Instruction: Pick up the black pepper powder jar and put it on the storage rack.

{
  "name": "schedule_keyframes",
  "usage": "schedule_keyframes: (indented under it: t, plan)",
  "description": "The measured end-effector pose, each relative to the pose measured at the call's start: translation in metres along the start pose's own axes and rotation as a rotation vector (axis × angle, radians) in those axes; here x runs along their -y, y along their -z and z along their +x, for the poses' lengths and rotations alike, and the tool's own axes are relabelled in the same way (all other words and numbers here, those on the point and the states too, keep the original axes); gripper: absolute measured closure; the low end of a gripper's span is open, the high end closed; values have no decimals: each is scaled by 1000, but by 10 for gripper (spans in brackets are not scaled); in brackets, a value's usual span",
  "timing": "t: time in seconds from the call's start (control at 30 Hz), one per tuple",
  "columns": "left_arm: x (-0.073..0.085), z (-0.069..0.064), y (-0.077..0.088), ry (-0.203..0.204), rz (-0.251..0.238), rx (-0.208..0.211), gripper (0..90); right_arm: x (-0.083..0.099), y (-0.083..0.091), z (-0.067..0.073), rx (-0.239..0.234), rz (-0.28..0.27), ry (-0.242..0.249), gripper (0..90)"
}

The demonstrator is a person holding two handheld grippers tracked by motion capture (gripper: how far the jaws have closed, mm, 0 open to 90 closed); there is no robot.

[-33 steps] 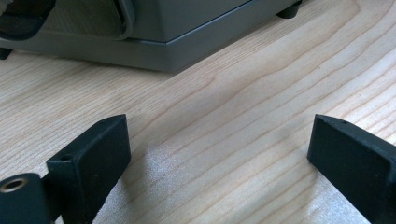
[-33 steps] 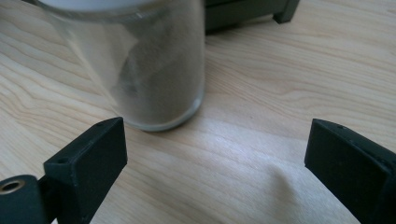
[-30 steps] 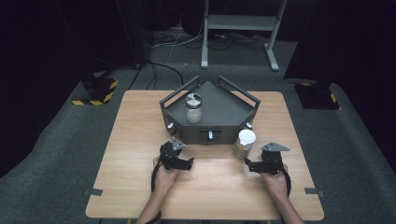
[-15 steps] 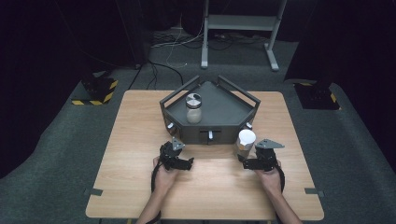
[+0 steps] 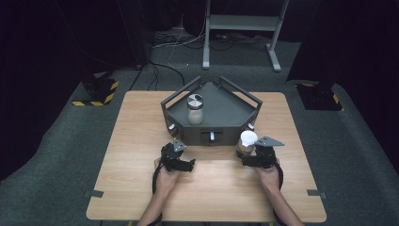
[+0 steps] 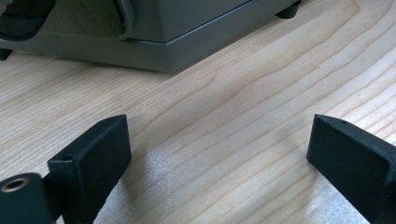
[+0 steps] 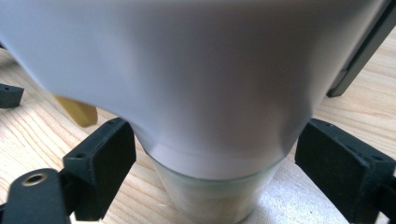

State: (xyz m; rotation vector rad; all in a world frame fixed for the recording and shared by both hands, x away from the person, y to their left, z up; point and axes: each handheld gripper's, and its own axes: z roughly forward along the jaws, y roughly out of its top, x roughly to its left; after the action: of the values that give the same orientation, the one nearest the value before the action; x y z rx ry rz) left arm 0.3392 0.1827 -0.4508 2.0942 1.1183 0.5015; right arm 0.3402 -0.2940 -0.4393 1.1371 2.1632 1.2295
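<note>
Clearly we are dealing with a small glass jar [image 5: 246,143] with a white cap, standing upright on the wooden surface [image 5: 141,122] just near and right of the dark five-sided tray [image 5: 226,134], between the jaws of our right gripper [image 5: 249,157]. Those jaws have just been closing, yet in the right gripper view a sliver of gap shows on each side, so we judge them spread around the jar and not yet pinching it. We expect the jar to be stiff, smooth and breakable, fairly light, and apt to slip or tip if squeezed off-centre. We would take it on the glass body just under the cap, where the cap's lip would stop it sliding down through the pads. Our left gripper [image 5: 178,157] rests near the tray's front left, its jaws wide apart over bare wood with nothing between them. From the high view we see a second jar [image 5: 195,109] standing inside the tray, and both of our hands. The right gripper view instead gives us the cap's edge [image 7: 210,158], the glass beneath it, and a yellowish thing [image 7: 77,109] behind that we cannot identify.
</note>
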Motion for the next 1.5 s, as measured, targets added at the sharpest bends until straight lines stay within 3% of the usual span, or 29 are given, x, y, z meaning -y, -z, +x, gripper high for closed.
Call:
schedule_keyframes:
  t: [0.9,1.5]
  plan:
    - [0,0,0,-4,-2,3,70,0,-2,1,0,-40,24,287]
    - [0,0,0,-3,-3,3,70,-3,-1,2,3,-31,48,299]
